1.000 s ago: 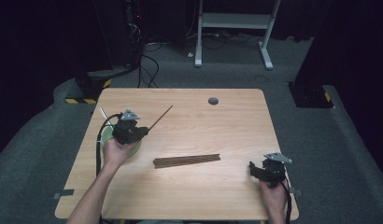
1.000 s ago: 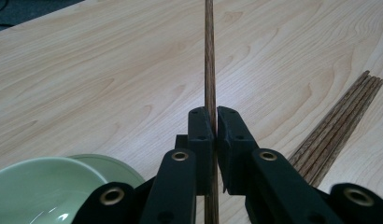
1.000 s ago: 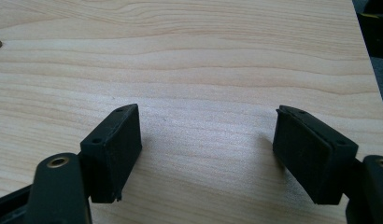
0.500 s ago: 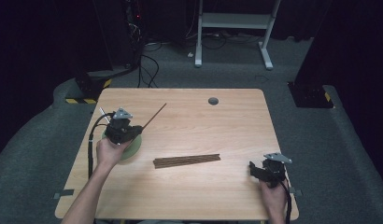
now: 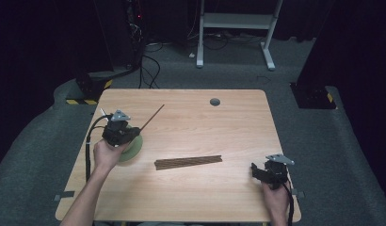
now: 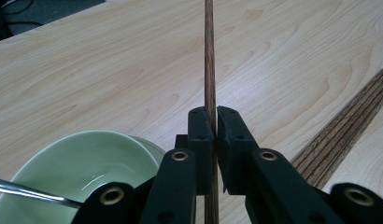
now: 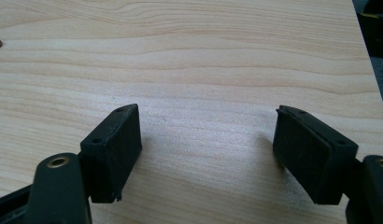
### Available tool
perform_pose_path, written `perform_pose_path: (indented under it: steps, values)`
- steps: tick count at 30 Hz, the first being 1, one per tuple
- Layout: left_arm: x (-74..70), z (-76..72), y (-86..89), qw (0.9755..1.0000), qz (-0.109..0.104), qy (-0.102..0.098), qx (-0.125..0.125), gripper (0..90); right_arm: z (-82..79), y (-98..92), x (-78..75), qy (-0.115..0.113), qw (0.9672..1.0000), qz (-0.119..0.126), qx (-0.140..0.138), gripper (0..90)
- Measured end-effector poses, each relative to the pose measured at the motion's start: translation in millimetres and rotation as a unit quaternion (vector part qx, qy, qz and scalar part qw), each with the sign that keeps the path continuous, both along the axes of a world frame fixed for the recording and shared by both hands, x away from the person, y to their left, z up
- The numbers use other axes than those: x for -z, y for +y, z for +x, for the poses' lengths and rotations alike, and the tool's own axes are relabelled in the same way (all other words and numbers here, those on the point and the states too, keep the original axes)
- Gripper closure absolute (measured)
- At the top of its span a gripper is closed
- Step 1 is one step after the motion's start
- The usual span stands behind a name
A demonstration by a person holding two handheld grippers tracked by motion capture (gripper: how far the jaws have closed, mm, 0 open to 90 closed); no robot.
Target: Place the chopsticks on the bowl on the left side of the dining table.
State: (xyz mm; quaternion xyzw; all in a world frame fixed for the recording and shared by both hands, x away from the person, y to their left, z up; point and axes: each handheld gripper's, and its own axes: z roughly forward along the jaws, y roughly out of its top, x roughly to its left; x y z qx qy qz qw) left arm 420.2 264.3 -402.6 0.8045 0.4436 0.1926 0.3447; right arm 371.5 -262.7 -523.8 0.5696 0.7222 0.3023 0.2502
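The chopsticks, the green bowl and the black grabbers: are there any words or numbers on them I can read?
None: no words, numbers or brand marks can be read on the held chopstick, the chopstick bundle, the green bowl, the left gripper, the right gripper or the table.

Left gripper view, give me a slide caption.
Left gripper clamps one wooden chopstick above a green bowl.

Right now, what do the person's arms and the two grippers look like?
Both forearms are bare, with no sleeves or gloves in view. The left gripper and right gripper are black, each topped by a grey three-cornered plate and trailing a black cable. Their jaws are flat black blocks on arms with brass-coloured pivot rings.
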Motion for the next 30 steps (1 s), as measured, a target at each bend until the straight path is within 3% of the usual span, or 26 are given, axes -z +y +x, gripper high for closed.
perform_pose_path:
  steps: [30]
  values:
    - [11.6,-15.3,37.5,0.9989,0.004,0.010,-0.045,83.9,-0.3,0.1,0.0,0.000,1.0000,0.000,0.000,23.5]
